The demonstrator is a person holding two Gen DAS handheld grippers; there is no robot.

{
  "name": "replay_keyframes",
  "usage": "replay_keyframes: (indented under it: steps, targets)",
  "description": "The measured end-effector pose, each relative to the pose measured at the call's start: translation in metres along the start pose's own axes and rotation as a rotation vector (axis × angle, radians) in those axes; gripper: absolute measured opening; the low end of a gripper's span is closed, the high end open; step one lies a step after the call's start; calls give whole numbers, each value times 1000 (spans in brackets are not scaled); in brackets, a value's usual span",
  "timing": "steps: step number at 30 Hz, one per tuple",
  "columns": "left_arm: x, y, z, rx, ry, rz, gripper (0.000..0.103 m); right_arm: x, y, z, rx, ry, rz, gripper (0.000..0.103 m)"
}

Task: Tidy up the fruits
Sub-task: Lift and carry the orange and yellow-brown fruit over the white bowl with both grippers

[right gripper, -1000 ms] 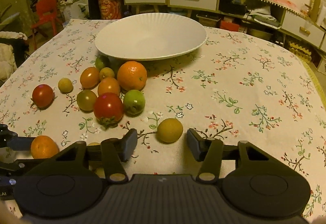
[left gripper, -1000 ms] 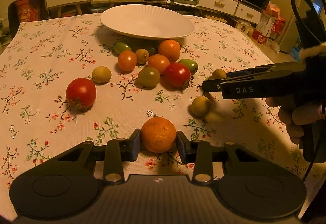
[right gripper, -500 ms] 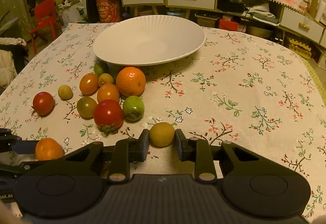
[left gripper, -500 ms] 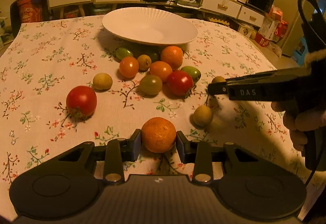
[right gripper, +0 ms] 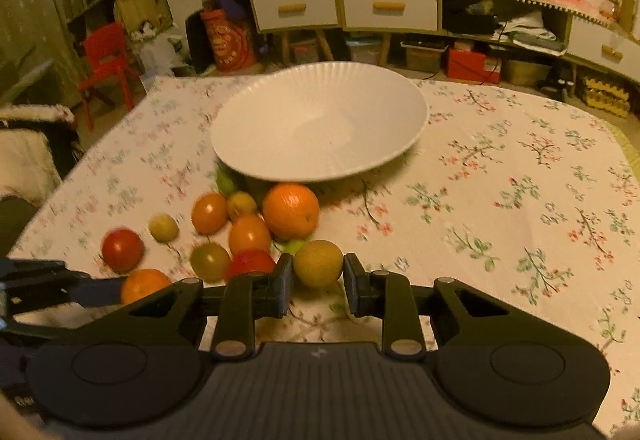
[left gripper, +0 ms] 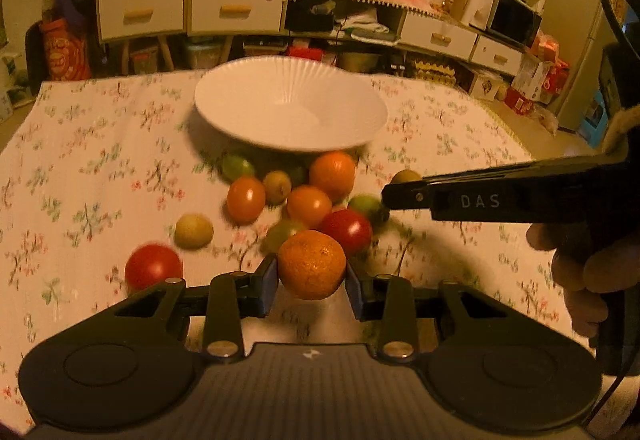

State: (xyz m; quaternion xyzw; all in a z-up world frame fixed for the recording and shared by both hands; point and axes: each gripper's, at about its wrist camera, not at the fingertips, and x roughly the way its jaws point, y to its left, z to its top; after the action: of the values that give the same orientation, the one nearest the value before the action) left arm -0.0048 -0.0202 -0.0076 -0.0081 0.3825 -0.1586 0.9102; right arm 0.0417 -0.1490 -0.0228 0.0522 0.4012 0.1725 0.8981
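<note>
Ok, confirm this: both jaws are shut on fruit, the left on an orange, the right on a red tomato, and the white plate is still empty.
One slip: the right gripper holds a yellow-green fruit, not a red tomato, as the right wrist view shows. The left gripper does hold an orange, and the plate is empty.

Between our left jaws we see a dimpled orange mandarin (left gripper: 311, 264); between our right jaws, a yellow-brown round fruit (right gripper: 318, 263). Beyond both: a ribbed white plate (right gripper: 320, 164) on cream, flower-sprigged tablecloth (right gripper: 500, 208).

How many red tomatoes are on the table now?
2: one red tomato lies alone at the left; another red tomato sits in the cluster below the plate. Others may be hidden.
</note>
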Motion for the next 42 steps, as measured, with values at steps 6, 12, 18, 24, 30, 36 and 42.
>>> replay_keyframes:
  steps: [6,12,18,24,30,36,42]
  targets:
    - [3,-5,27,-3,-47,-3,24,2,-9,16,48,-6,35,24]
    - [18,-5,49,13,-79,19,24,3,-21,39,41,-55,61,24]
    - [45,-2,65,3,-70,18,24,24,-30,56,50,-51,50,24]
    - [61,5,76,-10,-75,26,24,42,-34,70,61,-51,45,24]
    - [80,7,84,3,-69,32,24,59,-38,77,76,-38,33,24]
    - [93,6,92,23,-68,40,24,74,-41,80,85,-14,17,24]
    - [105,9,95,26,-67,47,24,83,-46,84,113,-2,19,24]
